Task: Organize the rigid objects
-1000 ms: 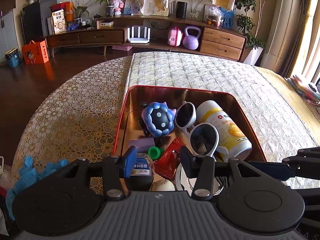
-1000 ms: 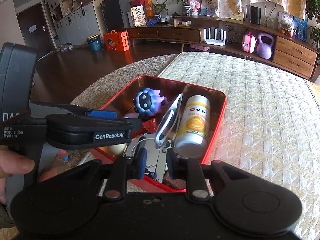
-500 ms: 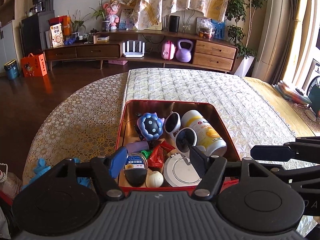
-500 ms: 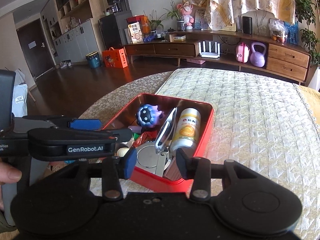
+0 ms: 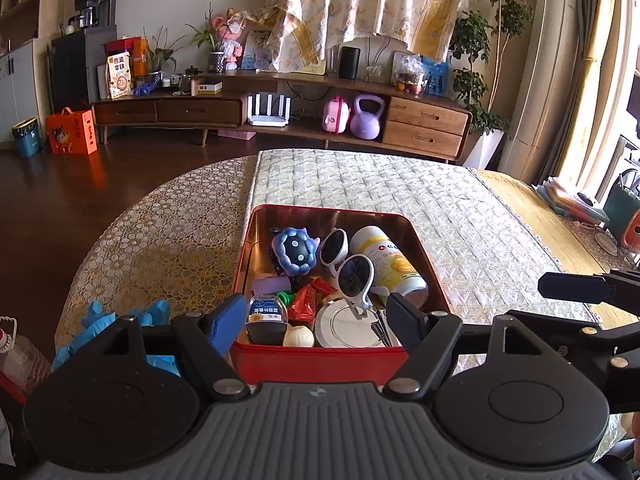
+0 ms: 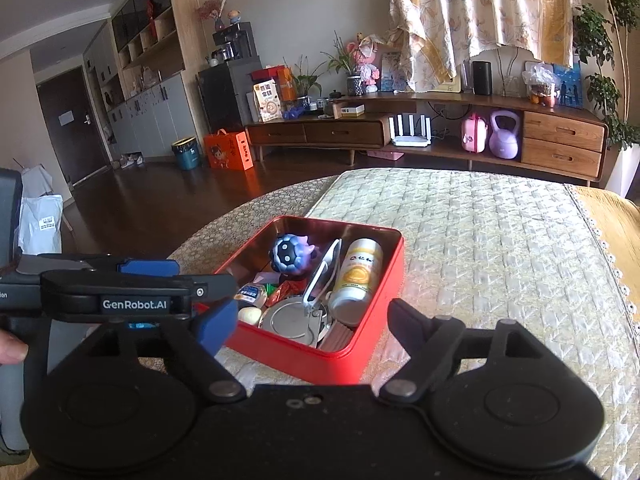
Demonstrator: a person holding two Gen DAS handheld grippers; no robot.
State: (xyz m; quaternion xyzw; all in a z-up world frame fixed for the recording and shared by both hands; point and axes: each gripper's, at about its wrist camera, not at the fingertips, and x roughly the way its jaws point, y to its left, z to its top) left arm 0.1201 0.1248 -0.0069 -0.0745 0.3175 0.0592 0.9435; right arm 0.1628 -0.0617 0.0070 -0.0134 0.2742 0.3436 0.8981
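Red tin (image 5: 320, 360) on quilted table (image 5: 460, 208)

The red tin (image 5: 320, 360) is crowded — white sunglasses (image 5: 348, 264) stand tilted above the other contents, a white-and-yellow bottle (image 5: 390, 266) fills the right side and a blue spiky toy (image 5: 294, 250) the far left. The quilted cloth (image 6: 500, 248) beyond and right of it lies open — blue gloves (image 5: 96, 332) crowd the left.
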